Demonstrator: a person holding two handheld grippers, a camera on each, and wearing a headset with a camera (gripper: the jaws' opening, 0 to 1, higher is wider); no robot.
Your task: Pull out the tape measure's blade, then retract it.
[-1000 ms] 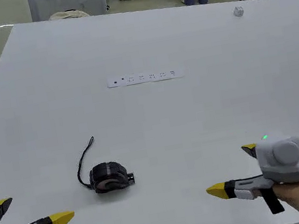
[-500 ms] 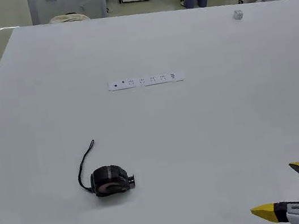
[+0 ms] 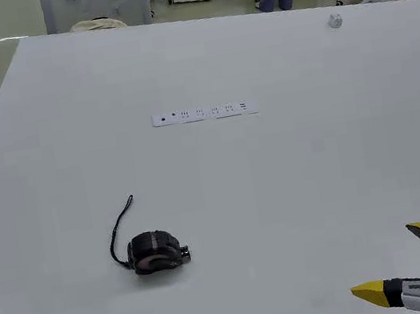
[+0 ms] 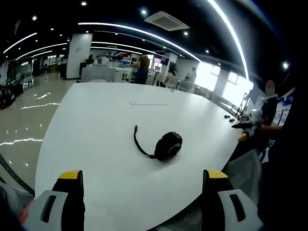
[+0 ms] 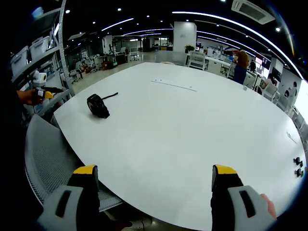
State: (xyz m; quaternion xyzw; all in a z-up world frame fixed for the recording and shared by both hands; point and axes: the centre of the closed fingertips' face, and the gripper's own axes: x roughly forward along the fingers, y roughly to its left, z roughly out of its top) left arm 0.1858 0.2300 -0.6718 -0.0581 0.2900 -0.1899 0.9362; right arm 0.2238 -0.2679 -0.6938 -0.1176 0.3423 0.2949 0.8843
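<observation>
White table, black round tape measure, blade retracted, strap loose

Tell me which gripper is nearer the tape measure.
The left gripper: the tape measure lies close ahead of its open jaws, while the right gripper sits farther off across the table.
</observation>
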